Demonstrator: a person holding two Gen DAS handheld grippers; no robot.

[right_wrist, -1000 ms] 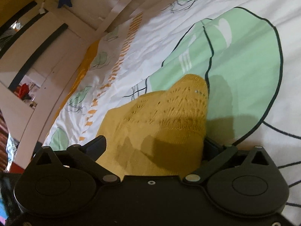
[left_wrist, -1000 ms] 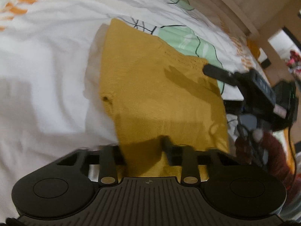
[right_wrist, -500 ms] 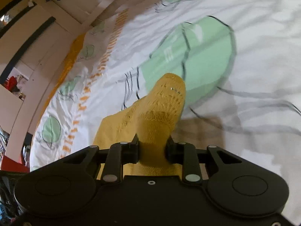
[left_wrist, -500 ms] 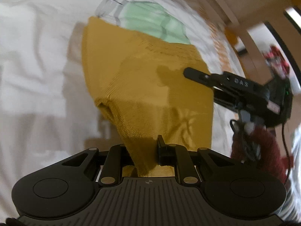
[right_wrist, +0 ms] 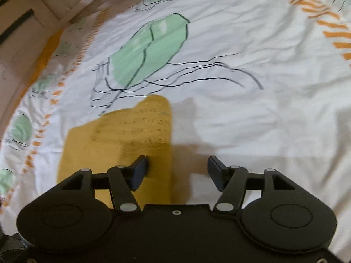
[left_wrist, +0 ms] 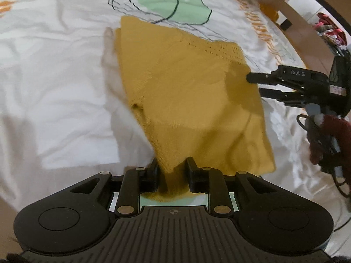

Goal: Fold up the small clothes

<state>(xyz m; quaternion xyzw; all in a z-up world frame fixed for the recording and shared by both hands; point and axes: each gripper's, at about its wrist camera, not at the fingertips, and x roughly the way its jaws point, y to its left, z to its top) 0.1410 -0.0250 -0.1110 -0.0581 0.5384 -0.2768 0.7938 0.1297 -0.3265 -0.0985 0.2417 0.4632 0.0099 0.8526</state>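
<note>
A mustard-yellow knitted garment (left_wrist: 188,92) lies folded on the white duvet (left_wrist: 54,83). My left gripper (left_wrist: 172,175) is at its near edge. A bunched tip of the knit rises between the fingers and the pads still touch it, though the jaws are opening. My right gripper (left_wrist: 255,84) comes in from the right, its tips at the garment's right edge. In the right wrist view the right gripper (right_wrist: 177,171) is opening with nothing between its fingers. Its left finger (right_wrist: 139,168) hovers over the flat garment (right_wrist: 122,140).
The duvet carries green blobs (right_wrist: 151,48) with black lines and orange stripes (right_wrist: 329,28). A wooden bed frame (left_wrist: 307,22) borders it at the far right, with clothes (left_wrist: 329,28) beyond. A hand in a dark red sleeve (left_wrist: 329,135) holds the right gripper, cables hanging below.
The right gripper closed on the garment's lacy corner, carried it over and has now let go; that corner lies flat. The left gripper pulled its pinched edge along, and its jaws have widened slightly.
</note>
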